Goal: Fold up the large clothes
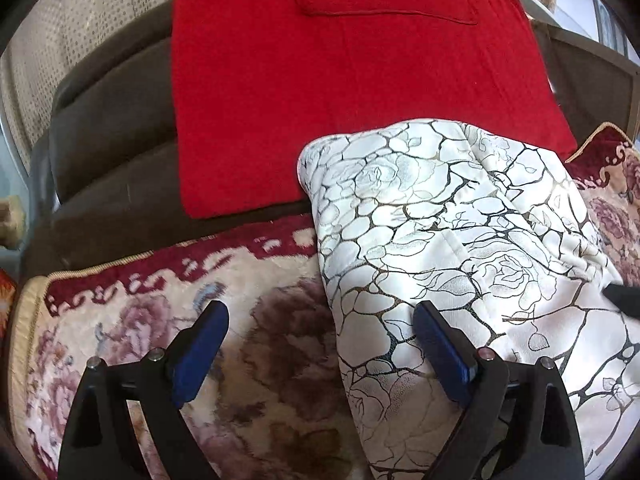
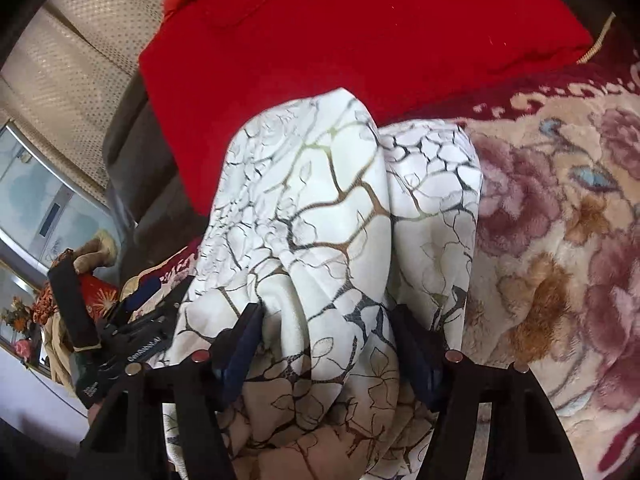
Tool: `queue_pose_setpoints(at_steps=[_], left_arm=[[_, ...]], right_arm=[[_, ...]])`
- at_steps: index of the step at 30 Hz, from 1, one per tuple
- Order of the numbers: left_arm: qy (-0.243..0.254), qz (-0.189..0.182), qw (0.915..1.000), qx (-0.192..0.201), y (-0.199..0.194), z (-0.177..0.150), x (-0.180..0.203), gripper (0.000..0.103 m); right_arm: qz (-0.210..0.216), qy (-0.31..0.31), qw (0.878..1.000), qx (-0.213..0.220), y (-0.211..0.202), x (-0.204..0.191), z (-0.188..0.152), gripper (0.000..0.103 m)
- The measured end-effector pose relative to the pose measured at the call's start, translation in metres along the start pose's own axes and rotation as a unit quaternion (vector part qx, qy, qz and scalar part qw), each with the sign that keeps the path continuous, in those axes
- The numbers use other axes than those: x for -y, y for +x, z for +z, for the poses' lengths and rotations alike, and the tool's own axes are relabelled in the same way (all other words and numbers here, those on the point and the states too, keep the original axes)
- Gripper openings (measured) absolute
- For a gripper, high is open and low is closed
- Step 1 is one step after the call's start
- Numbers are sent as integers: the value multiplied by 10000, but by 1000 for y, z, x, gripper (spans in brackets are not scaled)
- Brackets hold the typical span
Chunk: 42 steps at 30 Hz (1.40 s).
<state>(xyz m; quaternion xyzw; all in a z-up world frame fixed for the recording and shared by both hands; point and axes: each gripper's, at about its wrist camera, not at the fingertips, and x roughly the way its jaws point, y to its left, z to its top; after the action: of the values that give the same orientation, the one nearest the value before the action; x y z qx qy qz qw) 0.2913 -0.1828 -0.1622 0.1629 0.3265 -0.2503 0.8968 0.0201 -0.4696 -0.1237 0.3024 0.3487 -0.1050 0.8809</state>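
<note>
1. Garment: white fabric printed with dark crackle lines and rose outlines, lying folded on a plush floral blanket in cream, maroon and brown, its far edge overlapping a flat red cloth.
2. Left gripper: black frame with blue-padded fingers, spread wide, nothing between the pads; left pad over the floral blanket, right pad over the near left part of the white garment. Contact with the cloth below: cannot tell.
3. Right gripper: black frame, dark blue pads, jaws moderately apart with a bunched fold of the white garment filling the gap between them; fabric pressed against both pads and rising in a rounded hump ahead of the fingers.
4. Seen from the right wrist: garment draped forward over the edge of the red cloth, floral blanket stretching to the right.
5. Also from the right wrist, at lower left: the left gripper, just beside the garment's left edge.
6. Behind the red cloth: a dark brown upholstered backrest; beyond it, a pale beige dotted curtain.
7. At far right of the left-wrist view: a black tip resting on the white fabric.
</note>
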Motion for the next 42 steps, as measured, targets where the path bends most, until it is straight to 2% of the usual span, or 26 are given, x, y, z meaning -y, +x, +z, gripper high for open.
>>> queue_pose_setpoints(at_steps=[6, 9, 24, 38, 42], left_arm=[[196, 183, 9990, 348, -17, 1, 5, 93], [270, 238, 9983, 465, -23, 2, 6, 93], [337, 255, 9979, 483, -26, 2, 8, 93], [287, 291, 9979, 505, -25, 2, 5, 93], [247, 313, 9979, 507, -23, 3, 3, 93]], right_arm=[[-16, -257, 9980, 583, -32, -12, 5, 69], [31, -236, 9972, 708, -38, -14, 7, 69], [-28, 43, 9997, 245, 0, -5, 0, 69], [-13, 62, 9997, 252, -1, -4, -1, 69], [-48, -37, 9992, 386, -9, -10, 0, 69]])
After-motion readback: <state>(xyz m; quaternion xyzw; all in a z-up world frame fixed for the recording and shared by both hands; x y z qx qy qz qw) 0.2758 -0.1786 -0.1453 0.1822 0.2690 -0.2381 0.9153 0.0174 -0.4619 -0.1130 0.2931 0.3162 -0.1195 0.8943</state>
